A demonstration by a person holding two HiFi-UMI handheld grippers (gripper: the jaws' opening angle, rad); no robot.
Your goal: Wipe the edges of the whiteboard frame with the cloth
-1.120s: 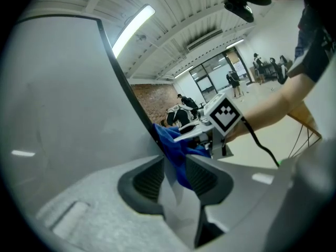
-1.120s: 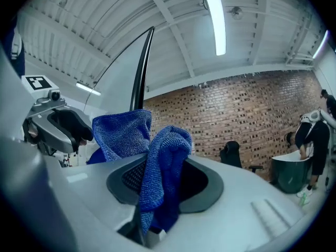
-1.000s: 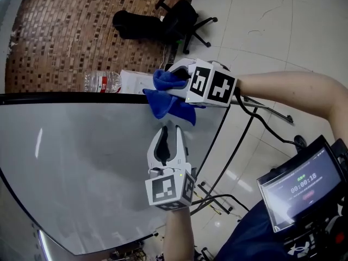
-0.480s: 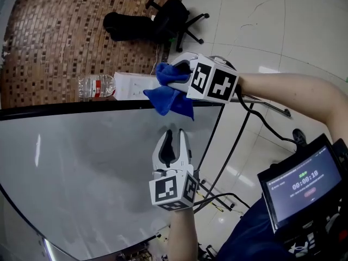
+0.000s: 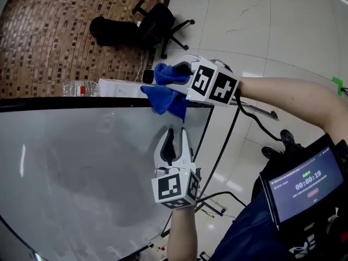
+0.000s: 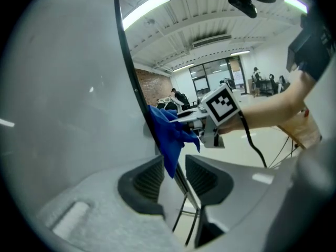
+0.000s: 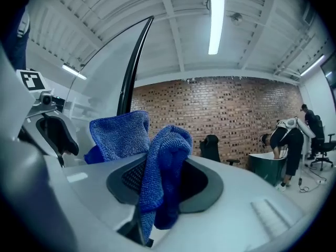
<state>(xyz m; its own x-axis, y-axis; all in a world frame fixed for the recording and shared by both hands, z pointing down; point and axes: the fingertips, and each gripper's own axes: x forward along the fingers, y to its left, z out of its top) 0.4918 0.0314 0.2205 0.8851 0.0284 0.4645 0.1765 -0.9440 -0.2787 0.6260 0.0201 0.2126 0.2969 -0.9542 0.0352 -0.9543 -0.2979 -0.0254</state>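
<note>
Nearest in, got the left gripper [image 5: 173,132] over the whiteboard [image 5: 81,167], jaws a bit apart, clamping nothing. At its 12 o'clock, seeing the cloth [image 5: 165,88] hanging across the frame [image 5: 65,103] by the far right corner, pinched tight in the right gripper [image 5: 182,71] reaching in from 3 o'clock.

Cloth [image 5: 166,88] was blue, nubbly terry pile; whiteboard [image 5: 81,162] smooth, semi-gloss grey-white inside a black, satin-finish frame [image 5: 65,103]; floor [image 5: 272,31] pale, glossy tile.
</note>
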